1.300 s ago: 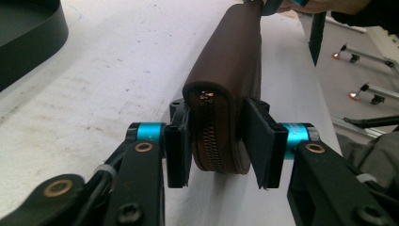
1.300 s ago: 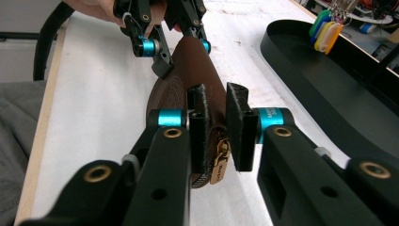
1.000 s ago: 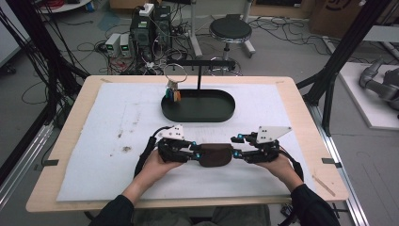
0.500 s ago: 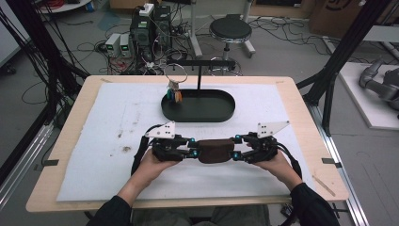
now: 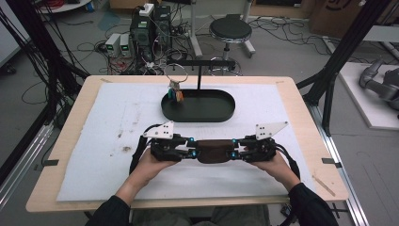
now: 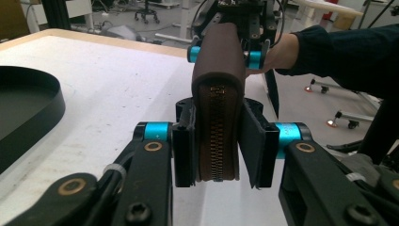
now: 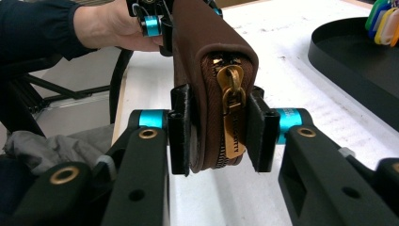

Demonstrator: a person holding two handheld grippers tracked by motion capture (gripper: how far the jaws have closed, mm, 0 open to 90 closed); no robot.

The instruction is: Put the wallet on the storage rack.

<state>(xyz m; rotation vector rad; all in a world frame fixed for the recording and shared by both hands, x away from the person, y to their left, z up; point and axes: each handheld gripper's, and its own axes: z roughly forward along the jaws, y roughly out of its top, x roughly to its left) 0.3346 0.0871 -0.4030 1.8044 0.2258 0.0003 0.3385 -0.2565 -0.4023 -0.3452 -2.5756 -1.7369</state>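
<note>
A brown zip pouch (image 5: 214, 151) hangs level between my two grippers, over the white mat near the table's front. My left gripper (image 5: 194, 153) is shut on its left end. In the left gripper view the pads (image 6: 184, 150) press the pouch (image 6: 217, 94) on both sides of the closed zip. My right gripper (image 5: 234, 151) has just been closing on the other end. In the right gripper view its pads (image 7: 179, 136) pinch the pouch (image 7: 207, 56) around the brass zip pull (image 7: 231, 117).
A black oval tray (image 5: 197, 115) lies behind the grippers at mid table, with a black stand (image 5: 200, 70) that bears a wire ring and coloured key tags (image 5: 177, 94). The tray's wall (image 7: 348, 52) rises close on the right in the right gripper view. The white mat (image 5: 94, 136) covers the wooden table.
The left gripper has rolled, so its grey plate now faces up. Both hands stay in place with the pouch between them.
</note>
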